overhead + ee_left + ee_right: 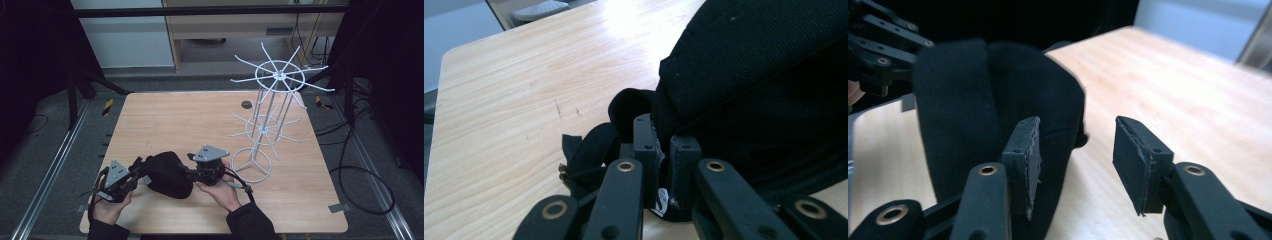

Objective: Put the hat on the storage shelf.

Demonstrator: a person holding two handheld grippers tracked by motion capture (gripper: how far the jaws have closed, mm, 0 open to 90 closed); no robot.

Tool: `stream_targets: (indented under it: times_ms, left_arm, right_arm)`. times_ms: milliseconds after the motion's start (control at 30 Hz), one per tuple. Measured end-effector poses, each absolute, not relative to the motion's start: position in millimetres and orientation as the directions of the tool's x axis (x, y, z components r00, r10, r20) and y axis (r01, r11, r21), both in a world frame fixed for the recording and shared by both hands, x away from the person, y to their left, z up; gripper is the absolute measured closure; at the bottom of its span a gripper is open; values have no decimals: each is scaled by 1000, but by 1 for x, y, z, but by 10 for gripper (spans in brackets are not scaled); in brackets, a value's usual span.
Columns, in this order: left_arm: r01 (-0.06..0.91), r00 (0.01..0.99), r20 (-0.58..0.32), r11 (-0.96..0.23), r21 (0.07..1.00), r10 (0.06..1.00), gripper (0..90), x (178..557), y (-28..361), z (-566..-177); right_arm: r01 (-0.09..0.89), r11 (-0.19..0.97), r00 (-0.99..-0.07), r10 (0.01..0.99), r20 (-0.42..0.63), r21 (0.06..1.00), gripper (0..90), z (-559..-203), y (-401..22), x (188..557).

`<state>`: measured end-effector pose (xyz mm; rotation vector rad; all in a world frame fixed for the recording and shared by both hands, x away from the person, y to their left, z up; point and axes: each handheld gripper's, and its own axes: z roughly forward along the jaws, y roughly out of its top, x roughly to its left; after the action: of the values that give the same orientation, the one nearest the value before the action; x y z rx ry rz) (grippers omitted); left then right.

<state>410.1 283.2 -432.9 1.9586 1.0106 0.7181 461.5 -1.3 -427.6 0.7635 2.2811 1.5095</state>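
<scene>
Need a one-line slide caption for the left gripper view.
Left tongs shut on the edge of a black cap lying on the wooden table.

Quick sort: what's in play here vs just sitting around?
In play:
black fabric cap
left gripper, clamped on the cap's edge
right gripper, open beside the cap

Lying about:
white wire two-tier rack
small dark round disc
</scene>
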Motion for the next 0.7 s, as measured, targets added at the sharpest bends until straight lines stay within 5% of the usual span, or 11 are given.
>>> stream_targets:
  times_ms: [167, 400, 567, 700]
  left_arm:
    - [395, 519, 120, -362, 844, 846, 847, 407, 286, -436]
    - [397, 513, 109, -347, 850, 852, 846, 410, 287, -436]
    - [395, 520, 114, -356, 847, 847, 846, 409, 286, -436]
    - [393, 527, 126, -372, 841, 841, 846, 404, 287, -438]
  right_arm:
    - [289, 314, -834, 546, 77, 905, 571, -436, 13, 465]
    - [349, 295, -833, 532, 151, 889, 893, -439, 13, 473]
    - [345, 292, -829, 541, 143, 892, 884, -437, 10, 474]
    - [348, 236, -800, 580, 156, 907, 681, -432, 9, 476]
